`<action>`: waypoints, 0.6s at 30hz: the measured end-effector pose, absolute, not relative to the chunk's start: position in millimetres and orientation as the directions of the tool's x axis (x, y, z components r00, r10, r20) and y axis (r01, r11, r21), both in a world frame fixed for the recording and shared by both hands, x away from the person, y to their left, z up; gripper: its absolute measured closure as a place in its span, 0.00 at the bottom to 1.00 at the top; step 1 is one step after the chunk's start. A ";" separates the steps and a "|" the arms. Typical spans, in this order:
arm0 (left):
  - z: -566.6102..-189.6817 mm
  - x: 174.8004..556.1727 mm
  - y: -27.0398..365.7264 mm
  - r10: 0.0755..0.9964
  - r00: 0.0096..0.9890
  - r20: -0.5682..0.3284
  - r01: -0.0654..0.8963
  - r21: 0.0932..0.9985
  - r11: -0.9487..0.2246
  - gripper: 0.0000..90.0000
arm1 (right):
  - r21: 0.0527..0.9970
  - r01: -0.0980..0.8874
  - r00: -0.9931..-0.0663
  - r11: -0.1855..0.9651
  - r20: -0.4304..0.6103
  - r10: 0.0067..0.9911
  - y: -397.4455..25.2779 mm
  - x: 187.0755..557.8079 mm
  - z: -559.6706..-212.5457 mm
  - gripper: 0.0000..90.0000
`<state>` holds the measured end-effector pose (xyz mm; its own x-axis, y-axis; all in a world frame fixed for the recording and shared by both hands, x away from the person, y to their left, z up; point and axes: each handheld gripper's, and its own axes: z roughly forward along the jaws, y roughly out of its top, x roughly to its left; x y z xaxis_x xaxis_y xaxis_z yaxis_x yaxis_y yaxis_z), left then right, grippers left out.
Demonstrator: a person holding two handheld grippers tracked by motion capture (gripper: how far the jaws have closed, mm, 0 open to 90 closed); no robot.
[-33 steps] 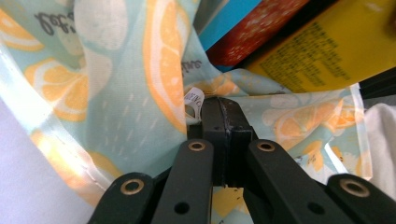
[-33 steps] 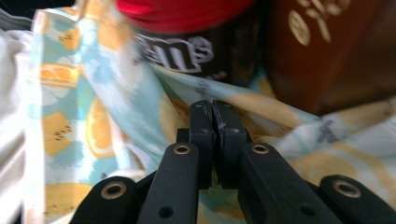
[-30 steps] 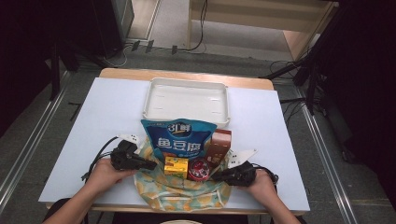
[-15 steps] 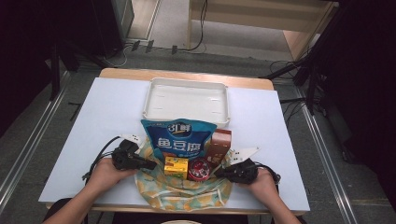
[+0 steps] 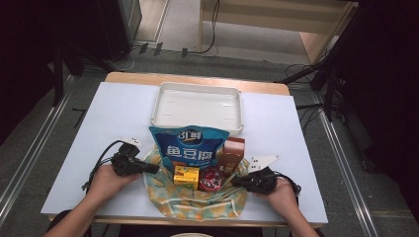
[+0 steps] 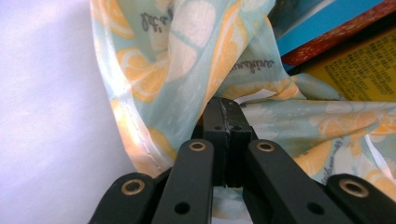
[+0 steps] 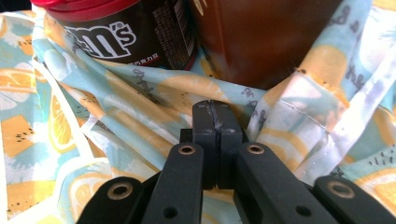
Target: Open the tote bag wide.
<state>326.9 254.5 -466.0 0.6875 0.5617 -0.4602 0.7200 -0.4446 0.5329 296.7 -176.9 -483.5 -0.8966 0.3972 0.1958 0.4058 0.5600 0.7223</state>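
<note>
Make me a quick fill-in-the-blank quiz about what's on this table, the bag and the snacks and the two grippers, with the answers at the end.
1. The white tray beyond the snacks holds ____.
2. The fabric bag is printed with slices of ____ fruit.
3. The jaws of the left gripper and the right gripper are both ____.
4. The tall snack pouch standing in the bag is mostly ____ in colour.

Missing words: nothing; citrus; shut; blue

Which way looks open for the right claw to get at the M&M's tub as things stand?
Probably none yet: the right claw is shut against the lemon-print bag, whose bunched cloth lies between it and the M&M's tub.
</note>
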 end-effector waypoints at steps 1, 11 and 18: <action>-465.3 326.7 253.9 0.554 0.695 -0.459 0.714 0.533 -0.454 1.00 | 0.708 0.423 -0.892 0.565 0.217 0.396 -175.7 296.8 -482.1 1.00; -451.1 318.2 252.4 0.507 0.736 -0.449 0.671 0.587 -0.454 1.00 | 0.749 0.401 -0.904 0.527 0.231 0.360 -180.5 287.5 -461.0 1.00; -435.1 312.5 250.6 0.475 0.775 -0.417 0.624 0.625 -0.469 1.00 | 0.756 0.441 -0.884 0.483 0.273 0.380 -189.4 286.1 -444.2 1.00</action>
<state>312.5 250.6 -435.1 0.7750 0.4750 -0.4168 0.6238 -0.4695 0.6249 286.1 -189.4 -444.2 -0.8838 0.3801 0.2730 0.4414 0.4834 0.7559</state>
